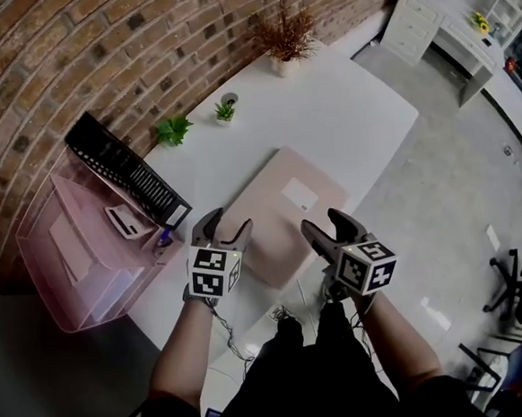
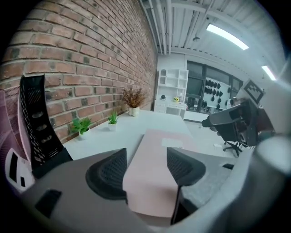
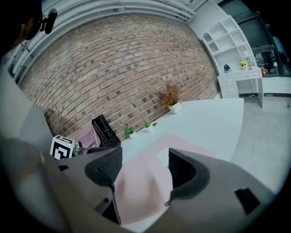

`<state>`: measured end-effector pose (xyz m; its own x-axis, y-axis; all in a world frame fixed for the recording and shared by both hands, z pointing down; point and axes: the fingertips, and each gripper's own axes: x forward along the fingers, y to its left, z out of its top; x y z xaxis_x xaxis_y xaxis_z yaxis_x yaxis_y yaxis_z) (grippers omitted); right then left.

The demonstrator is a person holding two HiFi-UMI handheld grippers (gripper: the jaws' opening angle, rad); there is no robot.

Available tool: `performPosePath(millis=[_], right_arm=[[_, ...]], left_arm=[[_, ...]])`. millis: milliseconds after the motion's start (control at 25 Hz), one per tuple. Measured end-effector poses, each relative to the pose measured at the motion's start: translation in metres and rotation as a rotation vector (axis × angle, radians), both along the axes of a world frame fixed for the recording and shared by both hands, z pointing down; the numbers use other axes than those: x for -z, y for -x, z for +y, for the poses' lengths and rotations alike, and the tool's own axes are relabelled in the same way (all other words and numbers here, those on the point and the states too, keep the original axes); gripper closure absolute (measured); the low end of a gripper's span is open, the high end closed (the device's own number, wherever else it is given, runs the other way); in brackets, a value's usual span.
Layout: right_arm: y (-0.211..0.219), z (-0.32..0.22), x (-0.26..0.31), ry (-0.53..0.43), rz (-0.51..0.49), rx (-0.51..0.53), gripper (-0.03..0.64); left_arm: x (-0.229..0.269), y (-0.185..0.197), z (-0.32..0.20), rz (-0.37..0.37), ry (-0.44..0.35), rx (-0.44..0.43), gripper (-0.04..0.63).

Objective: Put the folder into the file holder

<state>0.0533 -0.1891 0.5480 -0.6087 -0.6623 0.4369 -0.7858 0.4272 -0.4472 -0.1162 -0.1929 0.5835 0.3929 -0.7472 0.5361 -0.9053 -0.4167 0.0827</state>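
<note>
Logged flat pale-pink rectangular card folder (image 1: 284, 212) lying label-side up on the white rounded table (image 1: 353, 115), about mid-table, not lifted. Logged black mesh file holder (image 1: 125, 169) at roughly 10 o'clock from the folder, by the brick wall, right beside a translucent pink plastic tray (image 1: 63, 264) at its 8 o'clock. Noted small green potted plants (image 1: 174, 129) and a dried brown bouquet in a white pot (image 1: 285, 39) at 11 to 12 o'clock from the folder, well clear of the likely route.

Found left gripper (image 1: 227, 224) with jaws spread wide over the folder's near-left edge, about 7 o'clock; pinching nothing, only pink card showing through the gap. Found right gripper (image 1: 324, 224) likewise spread, at the near-right corner, about 5 o'clock; pinching nothing. Could not confirm any pad contact with the card.

Judged step: approach to the pick, with no grasp made yet and none of the transfer done.

Next move, as judged: work one jaw under the near edge, close on the thin card, raise it, tip it upright, then carry toward 10 o'clock into a slot of the file holder. Expect difficulty getting under a sheet lying flush; consider dragging it past the near table edge first.
</note>
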Motion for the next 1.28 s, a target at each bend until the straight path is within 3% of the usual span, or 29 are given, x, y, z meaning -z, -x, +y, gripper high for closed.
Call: performPosePath(millis=[560, 1280], right_arm=[[-0.027, 0.018, -0.058, 0.177, -0.023, -0.098, 0.268], [-0.076, 0.038, -0.116, 0.325, -0.061, -0.207, 0.235]], left_arm=[[-0.079, 0.022, -0.013, -0.109, 0.174, -0.021, 0.318], [-0.090, -0.016, 0.017, -0.022, 0.221, -0.004, 0.319]])
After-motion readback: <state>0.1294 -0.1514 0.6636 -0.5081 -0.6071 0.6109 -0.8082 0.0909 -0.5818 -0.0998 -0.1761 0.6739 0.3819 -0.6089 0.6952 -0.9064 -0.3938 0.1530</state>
